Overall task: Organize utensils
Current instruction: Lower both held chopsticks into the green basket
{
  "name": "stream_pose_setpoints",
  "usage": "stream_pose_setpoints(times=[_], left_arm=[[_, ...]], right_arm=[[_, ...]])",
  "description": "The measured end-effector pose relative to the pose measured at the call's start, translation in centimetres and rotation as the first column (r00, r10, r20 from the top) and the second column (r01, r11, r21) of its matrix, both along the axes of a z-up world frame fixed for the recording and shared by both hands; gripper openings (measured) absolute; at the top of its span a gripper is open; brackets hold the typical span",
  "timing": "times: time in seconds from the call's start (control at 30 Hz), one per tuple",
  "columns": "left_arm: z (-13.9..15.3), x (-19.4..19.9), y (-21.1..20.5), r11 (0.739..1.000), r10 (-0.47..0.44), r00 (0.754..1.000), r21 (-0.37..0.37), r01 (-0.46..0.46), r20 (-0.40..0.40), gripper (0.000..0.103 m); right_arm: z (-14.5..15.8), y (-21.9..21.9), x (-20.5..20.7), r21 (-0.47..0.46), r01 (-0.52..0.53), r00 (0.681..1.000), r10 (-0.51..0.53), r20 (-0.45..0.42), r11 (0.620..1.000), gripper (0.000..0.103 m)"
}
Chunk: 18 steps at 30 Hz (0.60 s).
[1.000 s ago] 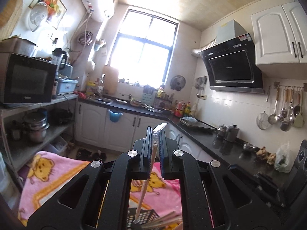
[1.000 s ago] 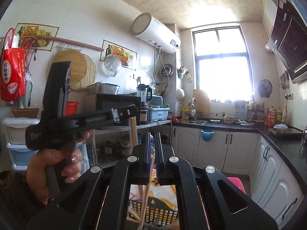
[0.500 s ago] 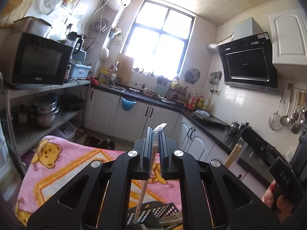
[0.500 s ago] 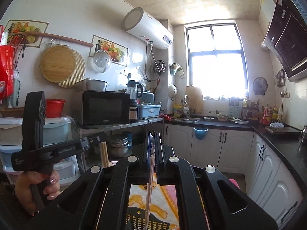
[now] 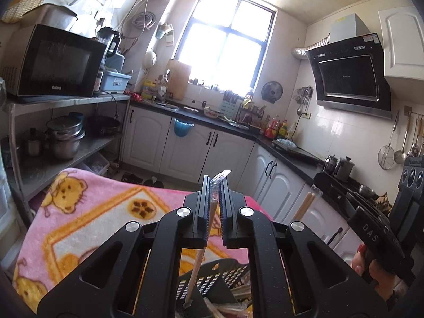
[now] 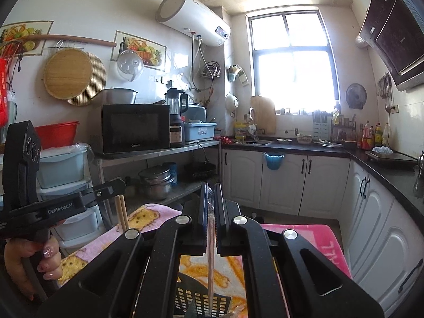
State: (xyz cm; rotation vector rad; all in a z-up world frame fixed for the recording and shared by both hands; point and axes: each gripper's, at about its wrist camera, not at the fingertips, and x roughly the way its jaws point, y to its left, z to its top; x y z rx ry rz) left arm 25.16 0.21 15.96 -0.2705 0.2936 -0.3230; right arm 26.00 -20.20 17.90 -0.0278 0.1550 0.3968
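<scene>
My left gripper (image 5: 214, 206) is shut on a plastic-wrapped pair of chopsticks (image 5: 204, 241) that hangs down into a black slotted utensil basket (image 5: 212, 283). More wrapped chopsticks (image 5: 238, 291) lie in the basket. My right gripper (image 6: 210, 209) is shut on another wrapped pair of chopsticks (image 6: 210, 259), which hangs over the same basket (image 6: 204, 299). The right gripper also shows in the left wrist view (image 5: 334, 185) with its chopsticks (image 5: 304, 206). The left gripper shows in the right wrist view (image 6: 114, 185) with its chopsticks (image 6: 120, 212).
The basket stands on a pink bear-print blanket (image 5: 87, 212) over a table. A metal shelf with a microwave (image 6: 132, 129) and pots (image 6: 156, 180) stands on the left. White cabinets (image 6: 286, 182) and a dark counter (image 6: 384, 167) run along the back and right.
Both grippers have tilted downwards, so more of the blanket and basket shows. The two grippers have dropped lower relative to each other's view, still holding their chopsticks.
</scene>
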Motion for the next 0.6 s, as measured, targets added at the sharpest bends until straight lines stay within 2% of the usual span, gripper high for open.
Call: stream_pose_setpoints(times=[0.53,0.6], left_arm=[[-2.7,-0.2,0.0,1.000,0.005,0.998,0.018,-0.004,-0.058,0.004],[-3.0,-0.2,-0.1,1.000,0.007,0.998,0.026,-0.005,-0.067,0.004]], right_arm=[[-2.7,-0.3,-0.5,-0.004,0.043,0.997,-0.043,-0.062,0.999,0.006],[-3.0,-0.7,-0.9,0.004,0.053,0.997,-0.053,-0.062,0.999,0.015]])
